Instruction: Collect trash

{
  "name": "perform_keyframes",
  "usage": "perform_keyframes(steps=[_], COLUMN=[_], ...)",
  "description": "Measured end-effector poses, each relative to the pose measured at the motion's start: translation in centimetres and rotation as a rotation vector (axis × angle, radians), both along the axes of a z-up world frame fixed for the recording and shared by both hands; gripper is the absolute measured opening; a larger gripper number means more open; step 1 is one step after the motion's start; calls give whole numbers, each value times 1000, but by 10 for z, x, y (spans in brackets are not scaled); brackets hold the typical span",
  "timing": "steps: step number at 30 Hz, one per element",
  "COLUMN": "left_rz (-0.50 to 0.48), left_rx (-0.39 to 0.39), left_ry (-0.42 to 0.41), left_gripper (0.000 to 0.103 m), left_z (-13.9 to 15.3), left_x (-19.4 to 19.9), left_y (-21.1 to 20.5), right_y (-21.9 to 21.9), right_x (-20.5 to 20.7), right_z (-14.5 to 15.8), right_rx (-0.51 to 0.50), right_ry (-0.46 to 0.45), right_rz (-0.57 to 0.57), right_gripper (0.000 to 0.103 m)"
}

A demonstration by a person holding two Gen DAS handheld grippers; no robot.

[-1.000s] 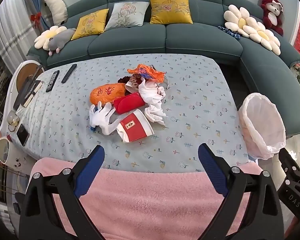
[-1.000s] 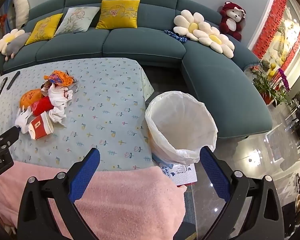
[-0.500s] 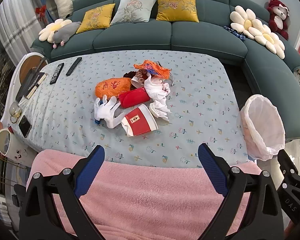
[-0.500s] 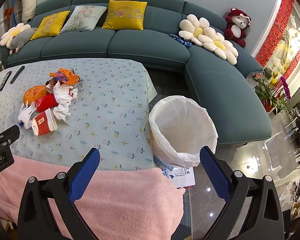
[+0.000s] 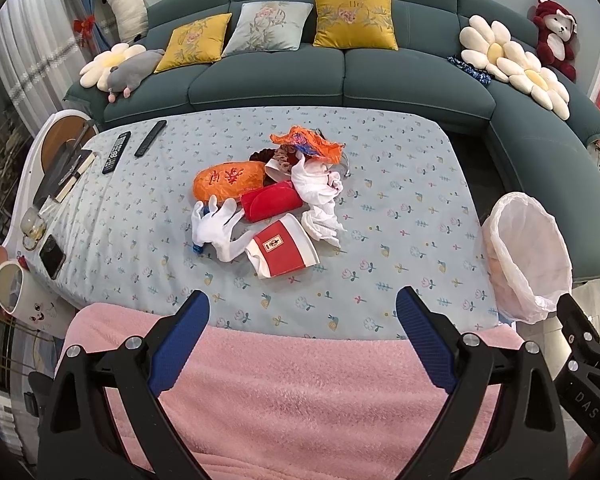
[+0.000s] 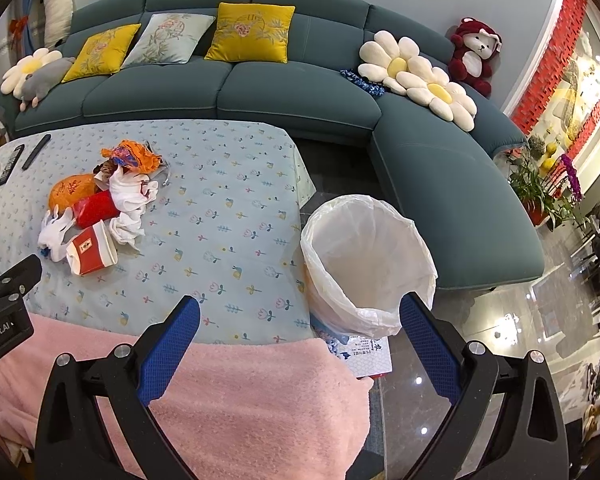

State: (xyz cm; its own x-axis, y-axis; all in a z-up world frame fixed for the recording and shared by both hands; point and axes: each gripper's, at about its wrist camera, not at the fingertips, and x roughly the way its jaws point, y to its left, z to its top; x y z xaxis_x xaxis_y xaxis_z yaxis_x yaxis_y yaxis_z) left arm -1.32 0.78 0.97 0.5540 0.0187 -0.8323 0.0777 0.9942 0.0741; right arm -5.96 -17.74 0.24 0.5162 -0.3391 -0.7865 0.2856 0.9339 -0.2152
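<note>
A pile of trash lies mid-table: a red-and-white paper cup (image 5: pixel 282 251) (image 6: pixel 93 253) on its side, a white glove (image 5: pixel 217 229), a red pouch (image 5: pixel 271 202), an orange bag (image 5: pixel 229 179), crumpled white tissues (image 5: pixel 318 192) and an orange wrapper (image 5: pixel 306 144). A bin lined with a white bag (image 5: pixel 526 256) (image 6: pixel 366 270) stands off the table's right edge. My left gripper (image 5: pixel 302 338) is open above the pink blanket (image 5: pixel 292 392), short of the pile. My right gripper (image 6: pixel 300 342) is open too, empty, between the blanket edge and the bin.
The flowered blue tablecloth (image 5: pixel 400 208) covers the table. Two remotes (image 5: pixel 134 148) lie at its far left, with a phone (image 5: pixel 52 255), a glass and a mug (image 5: pixel 14 292) on a side stand. A teal sofa (image 5: pixel 340 80) with cushions wraps the back and right.
Both grippers have risen and drawn back slightly, so the table and bin sit lower and farther in view. The jaws stay open; nothing on the table has moved.
</note>
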Motion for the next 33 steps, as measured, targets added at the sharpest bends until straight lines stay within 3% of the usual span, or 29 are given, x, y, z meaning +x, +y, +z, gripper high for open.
perform_keyframes(steps=[15,33], left_rz=[11,17], left_rx=[-6,-39], left_ry=[-9,-20], left_gripper=[90,90], left_z=[2,20], left_x=[4,6], left_y=[7,9], right_y=[7,6], right_x=[6,14], right_z=[0,23], right_rx=[-4,16], right_ry=[15,26], right_rz=[0,-26], right_gripper=[95,95])
